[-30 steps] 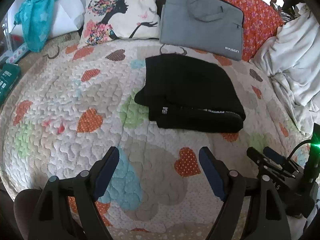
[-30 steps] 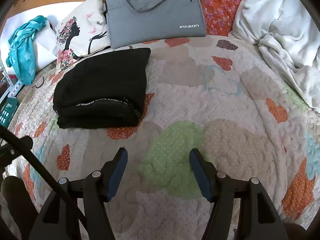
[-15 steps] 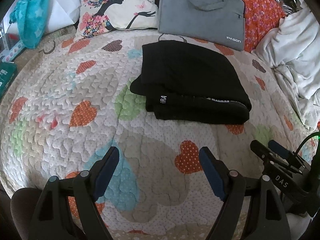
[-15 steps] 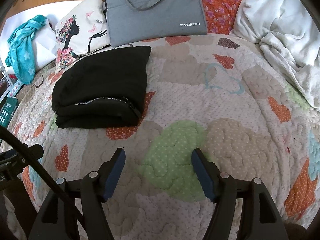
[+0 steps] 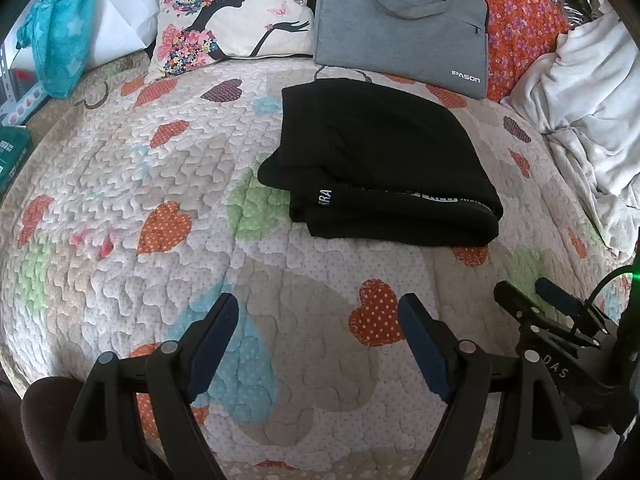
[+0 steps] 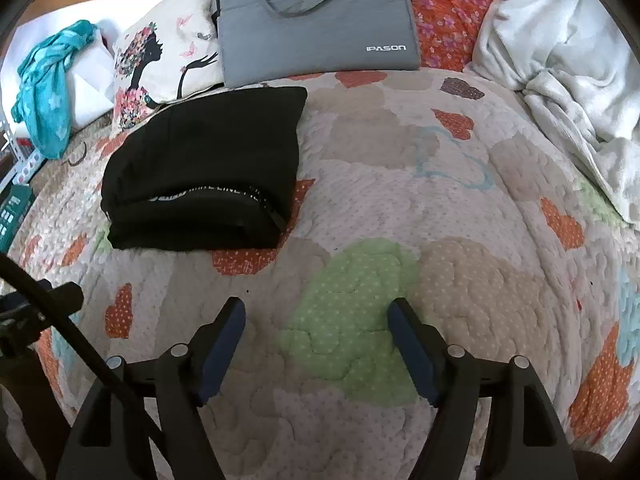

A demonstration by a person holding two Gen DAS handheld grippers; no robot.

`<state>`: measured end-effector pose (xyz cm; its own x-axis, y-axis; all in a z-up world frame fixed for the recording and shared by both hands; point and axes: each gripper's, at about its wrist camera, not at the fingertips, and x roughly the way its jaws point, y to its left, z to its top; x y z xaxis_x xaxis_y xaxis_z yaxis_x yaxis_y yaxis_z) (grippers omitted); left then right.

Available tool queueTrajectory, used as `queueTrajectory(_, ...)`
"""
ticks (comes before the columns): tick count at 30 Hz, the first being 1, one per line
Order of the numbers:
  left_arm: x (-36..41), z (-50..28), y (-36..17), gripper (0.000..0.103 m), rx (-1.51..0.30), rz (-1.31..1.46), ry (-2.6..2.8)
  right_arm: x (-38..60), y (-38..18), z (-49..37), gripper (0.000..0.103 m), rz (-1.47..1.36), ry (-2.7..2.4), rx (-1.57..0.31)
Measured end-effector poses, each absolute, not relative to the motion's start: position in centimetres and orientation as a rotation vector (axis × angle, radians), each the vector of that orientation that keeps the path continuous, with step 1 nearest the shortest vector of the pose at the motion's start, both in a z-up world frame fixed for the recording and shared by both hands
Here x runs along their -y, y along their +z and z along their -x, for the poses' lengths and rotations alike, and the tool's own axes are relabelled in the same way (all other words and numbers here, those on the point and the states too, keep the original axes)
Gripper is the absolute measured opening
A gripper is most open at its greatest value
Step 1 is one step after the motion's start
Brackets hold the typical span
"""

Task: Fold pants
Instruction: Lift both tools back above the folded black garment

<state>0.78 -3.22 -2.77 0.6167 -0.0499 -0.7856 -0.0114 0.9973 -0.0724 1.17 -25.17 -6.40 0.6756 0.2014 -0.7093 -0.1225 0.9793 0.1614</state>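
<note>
While the big quilt (image 5: 120, 184) is holding everything up, the folded black pants (image 5: 384, 168) are lying flat ahead, long side running left to right, nearer the left gripper (image 5: 318, 334) than the right gripper (image 6: 316, 334), both open wide and holding nothing.

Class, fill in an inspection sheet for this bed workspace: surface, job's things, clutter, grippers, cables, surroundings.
Surface: heart-patterned quilt, lying flat.
Job's things: black pants, folded into a compact stack on the quilt, untouched.
Clutter: grey laptop bag, printed pillow, teal cloth, white blanket, all along the far and right edges.
Grippers: left gripper open, empty; right gripper open, empty; both short of the pants.
Cables: black cable at the right view's lower left.
Surroundings: green box beside the bed.
</note>
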Motion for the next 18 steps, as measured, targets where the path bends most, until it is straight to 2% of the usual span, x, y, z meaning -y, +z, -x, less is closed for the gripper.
queueTrajectory(2, 3.1, -0.6, -2.5, 0.081, -0.901, 0.073, -0.018, 24.8, -6.5, -1.2, 0.082, -0.078, 0.179, -0.809)
queueTrajectory(7, 2.6, 0.6, -0.9, 0.081, -0.86, 0.082, -0.007, 23.6, -7.1, -1.2, 0.096, -0.016, 0.194, -0.798)
queueTrajectory(12, 2.1, 2.9, 1.5, 0.081, -0.786, 0.079, 0.005, 23.3, -7.2, -1.4, 0.102, -0.02, 0.22, -0.839)
queueTrajectory(18, 0.4, 6.3, 5.9, 0.081, -0.646, 0.082, 0.048, 22.7, -6.7, -2.4, 0.102, 0.033, 0.283, -0.977)
